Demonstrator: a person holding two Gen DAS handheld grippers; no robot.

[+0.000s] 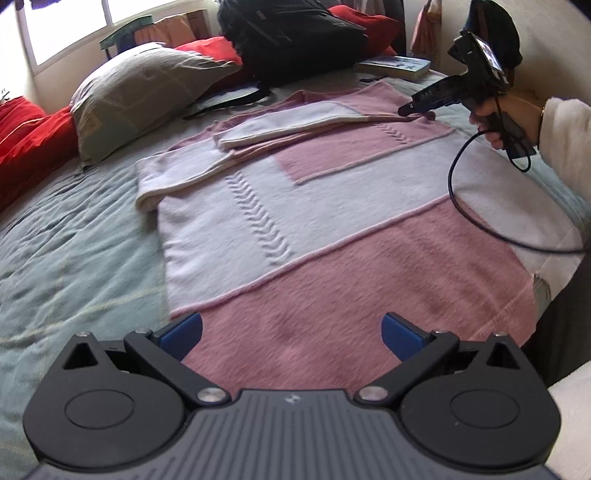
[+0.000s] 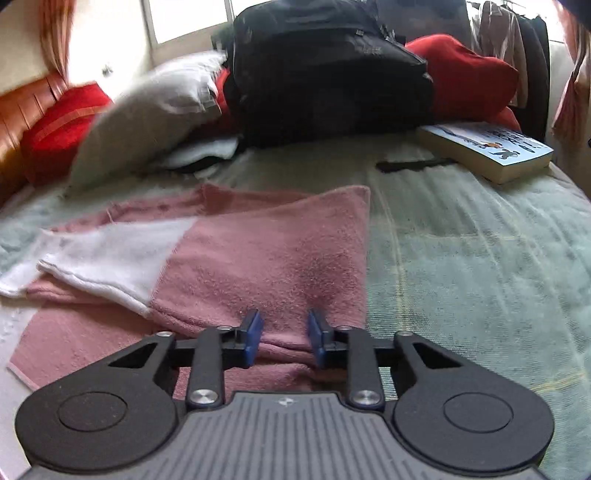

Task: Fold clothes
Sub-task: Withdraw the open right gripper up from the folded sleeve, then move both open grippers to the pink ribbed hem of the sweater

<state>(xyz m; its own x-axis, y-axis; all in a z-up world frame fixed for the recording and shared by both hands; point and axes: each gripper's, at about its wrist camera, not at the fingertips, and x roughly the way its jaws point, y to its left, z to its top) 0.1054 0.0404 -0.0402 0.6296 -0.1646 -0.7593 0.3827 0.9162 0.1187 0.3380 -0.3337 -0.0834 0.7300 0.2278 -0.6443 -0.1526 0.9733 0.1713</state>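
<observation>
A pink and white knitted sweater (image 1: pixel 332 229) lies flat on the bed, with one sleeve (image 1: pixel 295 122) folded across its chest. My left gripper (image 1: pixel 291 332) hovers over the pink hem, jaws wide open with nothing between them. A hand at the far right holds my right gripper (image 1: pixel 406 109), whose tip is down on the sweater's far pink corner. In the right wrist view the right gripper (image 2: pixel 284 336) has its blue pads (image 2: pixel 254 332) drawn close, and a raised fold of the pink sweater (image 2: pixel 280 258) is pinched between them.
The light green bedspread (image 1: pixel 74 240) runs bare to the left of the sweater. A grey pillow (image 1: pixel 140 88), red cushions (image 1: pixel 26 136) and a black backpack (image 1: pixel 291 33) crowd the head of the bed. A book (image 2: pixel 491 147) lies at the far right. A black cable (image 1: pixel 476 221) trails over the sweater.
</observation>
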